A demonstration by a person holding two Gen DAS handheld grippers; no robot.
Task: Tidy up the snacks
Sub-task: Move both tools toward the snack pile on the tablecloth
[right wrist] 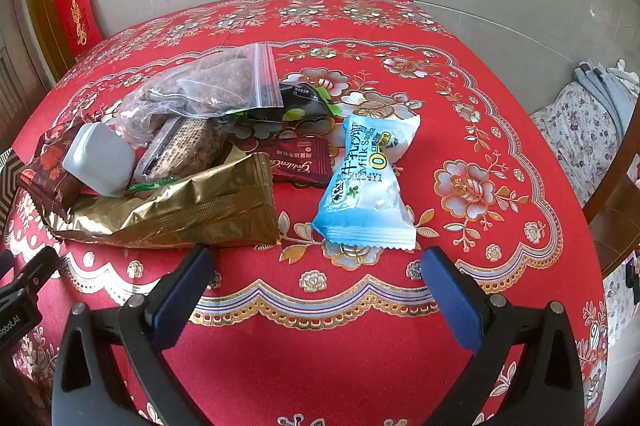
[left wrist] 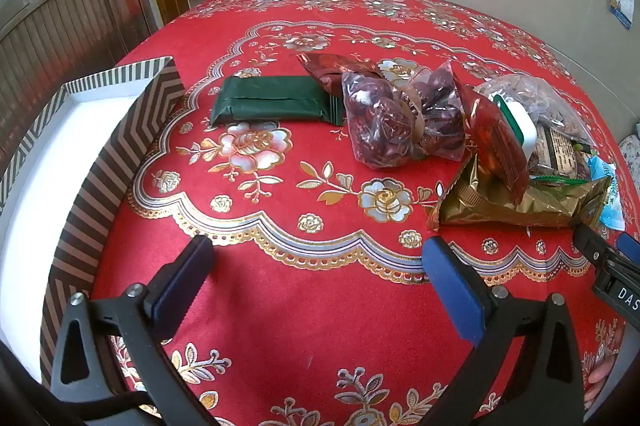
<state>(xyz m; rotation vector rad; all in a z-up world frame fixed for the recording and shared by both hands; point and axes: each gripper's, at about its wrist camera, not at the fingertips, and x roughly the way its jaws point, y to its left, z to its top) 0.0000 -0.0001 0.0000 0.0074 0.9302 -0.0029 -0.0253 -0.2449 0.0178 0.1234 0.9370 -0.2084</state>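
A heap of snacks lies on the red flowered tablecloth [left wrist: 280,290]. In the left wrist view I see a dark green packet [left wrist: 276,103], a clear bag of red dates [left wrist: 384,123] and a gold foil bag [left wrist: 516,199]. My left gripper [left wrist: 316,258] hangs open above bare cloth, short of them. The right wrist view shows the gold foil bag [right wrist: 180,211], a blue-and-white milk candy packet [right wrist: 368,185], a dark red chocolate bar [right wrist: 300,161], a white plastic tub [right wrist: 100,157] and a zip bag [right wrist: 212,85]. My right gripper [right wrist: 318,258] is open just before the blue packet.
A striped box [left wrist: 132,129] with a white inside stands at the table's left. The right gripper's fingers [left wrist: 592,246] show at the right edge of the left wrist view. A wall runs behind the table, and flowered bedding [right wrist: 580,133] lies beyond its right edge.
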